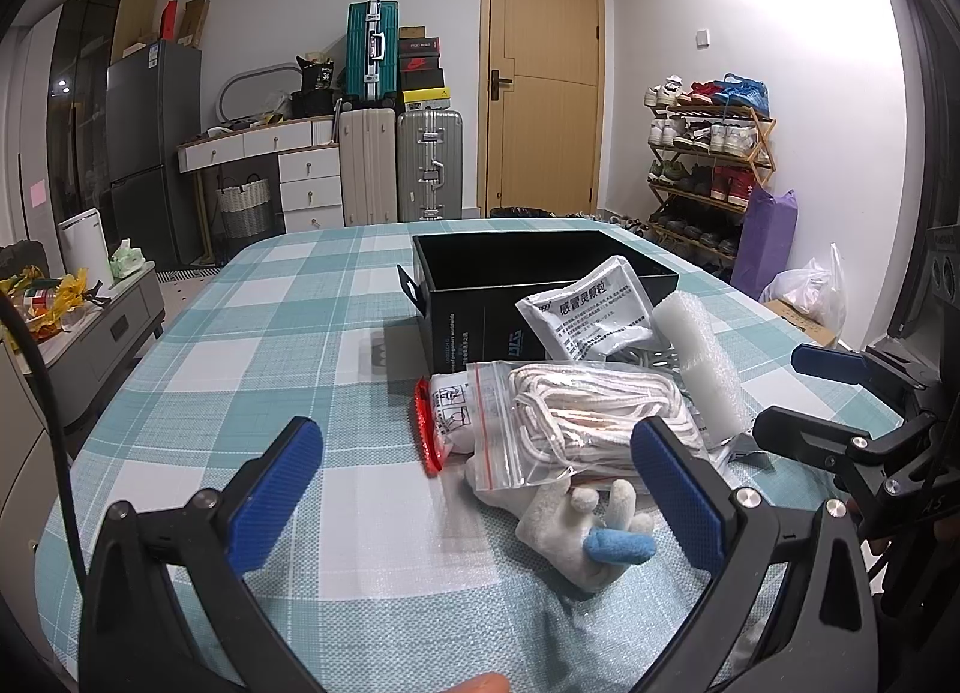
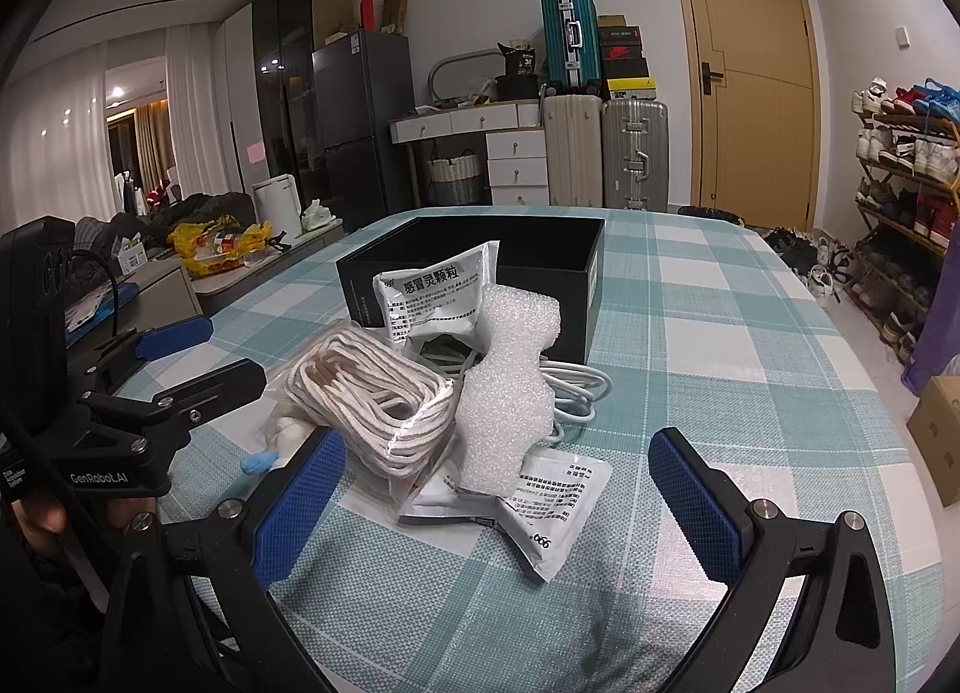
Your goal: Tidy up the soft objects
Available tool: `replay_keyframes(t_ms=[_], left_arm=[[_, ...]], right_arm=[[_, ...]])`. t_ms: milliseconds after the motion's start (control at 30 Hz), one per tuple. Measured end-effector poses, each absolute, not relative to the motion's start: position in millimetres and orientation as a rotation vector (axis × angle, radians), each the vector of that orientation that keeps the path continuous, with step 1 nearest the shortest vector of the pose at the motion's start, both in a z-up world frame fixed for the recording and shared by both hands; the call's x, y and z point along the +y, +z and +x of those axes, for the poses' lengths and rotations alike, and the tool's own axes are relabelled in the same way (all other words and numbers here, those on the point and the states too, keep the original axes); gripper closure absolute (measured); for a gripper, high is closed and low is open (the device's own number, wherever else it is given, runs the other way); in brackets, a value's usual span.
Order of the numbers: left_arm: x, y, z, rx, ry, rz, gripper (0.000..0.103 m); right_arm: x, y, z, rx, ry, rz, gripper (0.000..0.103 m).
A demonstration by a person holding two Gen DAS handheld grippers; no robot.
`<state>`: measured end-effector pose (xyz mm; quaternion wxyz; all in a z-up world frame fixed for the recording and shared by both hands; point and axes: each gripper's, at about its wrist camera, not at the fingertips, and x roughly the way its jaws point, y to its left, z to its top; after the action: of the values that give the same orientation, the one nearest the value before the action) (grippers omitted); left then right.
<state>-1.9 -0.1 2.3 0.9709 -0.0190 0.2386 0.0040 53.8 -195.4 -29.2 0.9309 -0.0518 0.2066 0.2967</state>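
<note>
An open black box (image 1: 480, 297) (image 2: 576, 273) stands on the checked tablecloth. Before it lies a pile: a clear bag of white rope (image 1: 576, 417) (image 2: 372, 393), a white foam piece (image 1: 702, 369) (image 2: 510, 381), a white medicine sachet (image 1: 588, 315) (image 2: 438, 297), a second sachet (image 2: 540, 507), a white cable (image 2: 576, 387), a red-edged packet (image 1: 429, 429) and a white plush toy with a blue part (image 1: 594, 537). My left gripper (image 1: 474, 489) is open and empty, just before the rope bag and plush. My right gripper (image 2: 498, 507) is open and empty around the second sachet's near end.
The table (image 1: 240, 333) has a rounded edge. Beyond it stand suitcases (image 1: 399, 165), a white drawer desk (image 1: 300, 165), a fridge (image 1: 150, 153), a wooden door (image 1: 543, 81) and a shoe rack (image 1: 708, 165). A low cabinet (image 1: 102, 333) stands left.
</note>
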Motion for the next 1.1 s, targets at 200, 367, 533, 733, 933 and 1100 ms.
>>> replay_keyframes(t_ms=[200, 367, 533, 733, 933, 1100], left_arm=[[0.1, 2.2, -1.8, 0.481, 0.007, -0.039, 0.000], [0.0, 2.3, -2.2, 0.481, 0.006, -0.039, 0.000], [0.0, 1.9, -1.8, 0.481, 0.008, -0.039, 0.000], [0.0, 1.9, -2.0, 0.482, 0.006, -0.038, 0.000], [0.9, 1.2, -1.3, 0.482, 0.006, -0.038, 0.000], [1.7, 1.6, -2.0, 0.484, 0.006, -0.036, 0.000]], right_arm=[[-195.5, -29.2, 53.9, 0.424, 0.607, -0.106, 0.000], [-195.6, -29.2, 53.7, 0.423, 0.606, -0.106, 0.000], [-194.5, -25.8, 54.6, 0.423, 0.606, -0.106, 0.000], [-195.0, -27.4, 54.4, 0.424, 0.606, -0.105, 0.000], [-195.6, -26.4, 54.8, 0.427, 0.606, -0.106, 0.000], [-193.3, -27.7, 54.4, 0.427, 0.608, -0.108, 0.000]])
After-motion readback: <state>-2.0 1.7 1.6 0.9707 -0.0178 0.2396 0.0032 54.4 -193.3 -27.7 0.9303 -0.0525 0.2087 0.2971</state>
